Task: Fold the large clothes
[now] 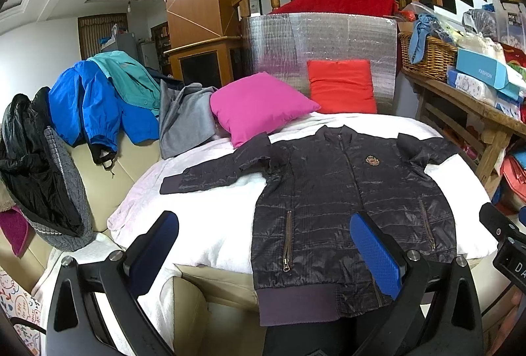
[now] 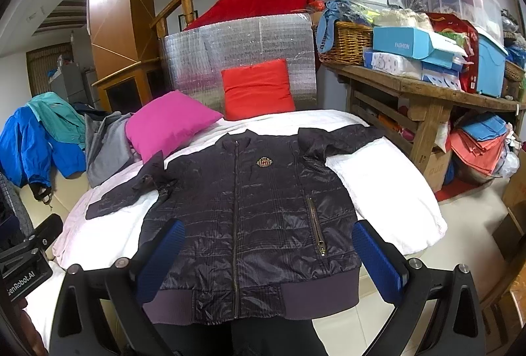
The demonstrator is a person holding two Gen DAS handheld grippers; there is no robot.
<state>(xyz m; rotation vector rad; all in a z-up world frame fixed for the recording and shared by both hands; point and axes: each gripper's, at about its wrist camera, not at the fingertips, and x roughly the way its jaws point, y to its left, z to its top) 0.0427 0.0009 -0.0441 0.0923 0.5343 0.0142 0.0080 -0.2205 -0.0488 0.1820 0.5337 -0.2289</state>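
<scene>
A dark quilted jacket (image 1: 332, 198) (image 2: 243, 208) lies flat, zipped, front up on a white blanket (image 1: 213, 224) (image 2: 388, 191). Its hem hangs over the near edge and both sleeves are spread outward. A gold badge marks the chest. My left gripper (image 1: 276, 250) is open above the near hem, slightly left of the jacket's middle, with nothing between its blue pads. My right gripper (image 2: 273, 257) is open too, hovering over the hem with its fingers on either side of the jacket's lower body. Neither touches the fabric.
A pink cushion (image 1: 259, 106) and a red cushion (image 1: 342, 86) sit behind the jacket. Several other garments (image 1: 98, 106) are piled on the sofa at left. A cluttered wooden bench (image 2: 427, 86) with a wicker basket (image 2: 348, 40) stands at right.
</scene>
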